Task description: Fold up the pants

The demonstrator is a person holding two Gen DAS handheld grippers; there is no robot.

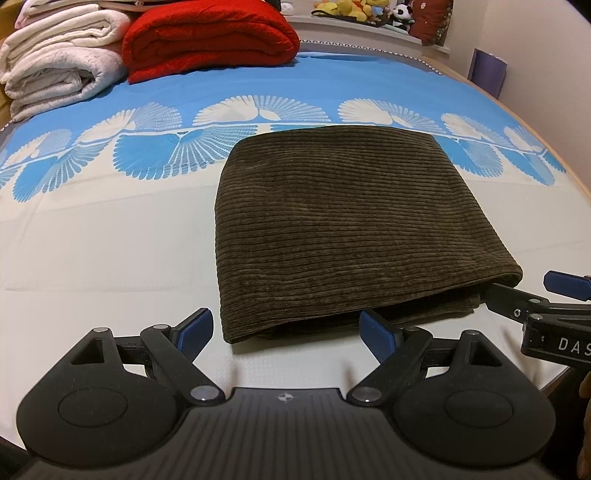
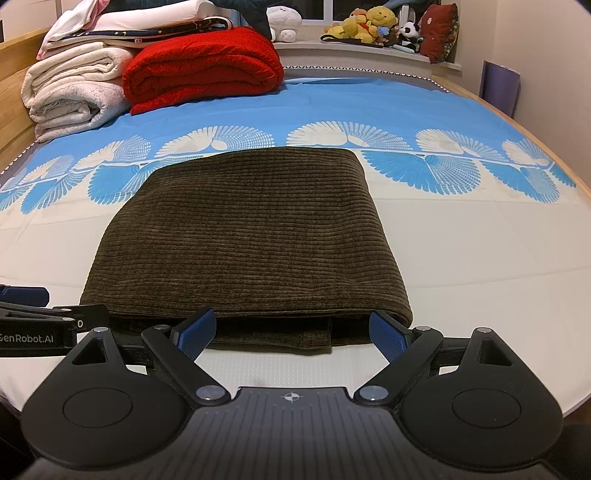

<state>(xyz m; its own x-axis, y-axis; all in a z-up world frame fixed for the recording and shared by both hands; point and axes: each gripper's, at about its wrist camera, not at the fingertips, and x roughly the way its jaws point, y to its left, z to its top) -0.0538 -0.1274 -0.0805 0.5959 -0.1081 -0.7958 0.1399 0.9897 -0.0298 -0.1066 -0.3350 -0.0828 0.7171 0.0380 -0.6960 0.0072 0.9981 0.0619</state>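
Observation:
Dark olive corduroy pants [image 1: 347, 229] lie folded into a thick rectangle on the bed, their layered open edge facing me. My left gripper [image 1: 286, 330] stands open at the near left corner of the stack, its blue pads apart with only the fabric's edge between them, not pinched. In the right wrist view the same pants [image 2: 251, 236] fill the middle. My right gripper [image 2: 291, 330] is open too, its pads either side of the near right part of the folded edge. The right gripper [image 1: 554, 295] also shows at the left view's right margin.
The bed sheet [image 2: 461, 251] is white near me and blue with fan patterns farther back. Folded white blankets [image 2: 74, 92] and a red blanket [image 2: 203, 70] sit at the far left. Plush toys [image 2: 373, 22] line a window ledge. The bed's wooden edge [image 2: 576, 184] curves on the right.

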